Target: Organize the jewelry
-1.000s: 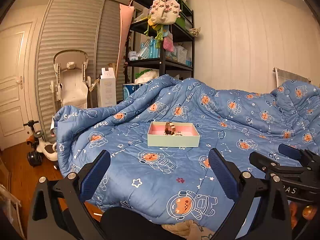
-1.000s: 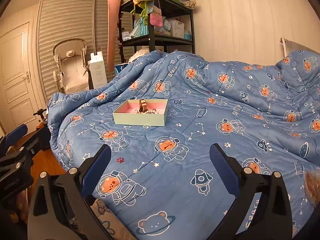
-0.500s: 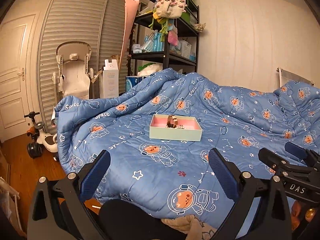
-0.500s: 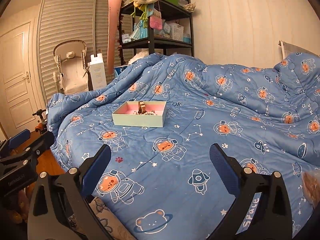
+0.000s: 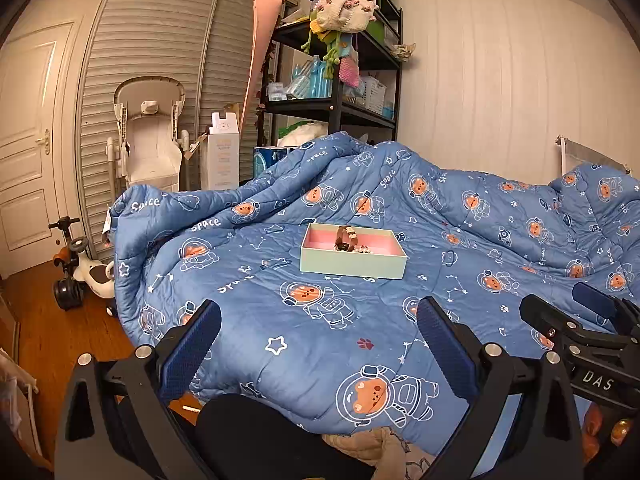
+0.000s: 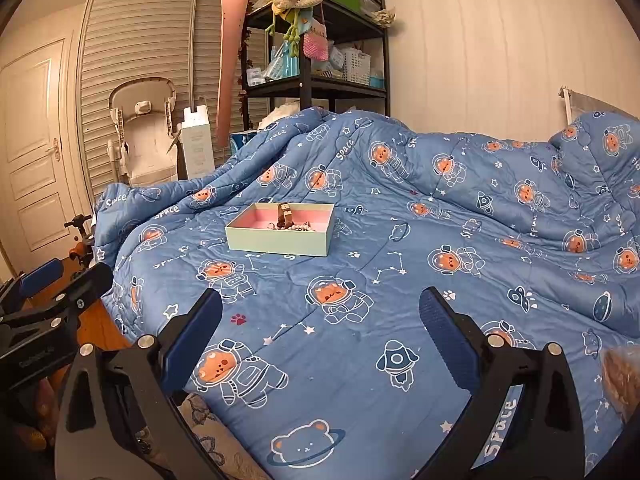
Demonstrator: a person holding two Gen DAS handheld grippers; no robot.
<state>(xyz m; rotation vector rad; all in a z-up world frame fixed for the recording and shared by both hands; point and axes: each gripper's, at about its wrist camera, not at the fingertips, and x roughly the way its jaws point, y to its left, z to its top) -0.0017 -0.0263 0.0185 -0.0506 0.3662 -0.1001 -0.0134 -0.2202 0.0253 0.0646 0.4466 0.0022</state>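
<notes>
A pale green box with a pink lining sits on the blue space-print quilt, well ahead of both grippers. In it stands a brown strap watch beside small beaded jewelry. The box also shows in the right wrist view with the watch inside. My left gripper is open and empty over the near edge of the bed. My right gripper is open and empty, also near the bed's front edge. Each gripper shows at the edge of the other's view.
A black shelf unit with hanging crochet bags stands behind the bed. A white baby chair, a white carton and a ride-on toy stand on the wood floor at left. A door is at far left.
Both grippers have risen and tilted a little, so the box sits lower in each view. Both stay open and empty. The box and jewelry have not moved.
</notes>
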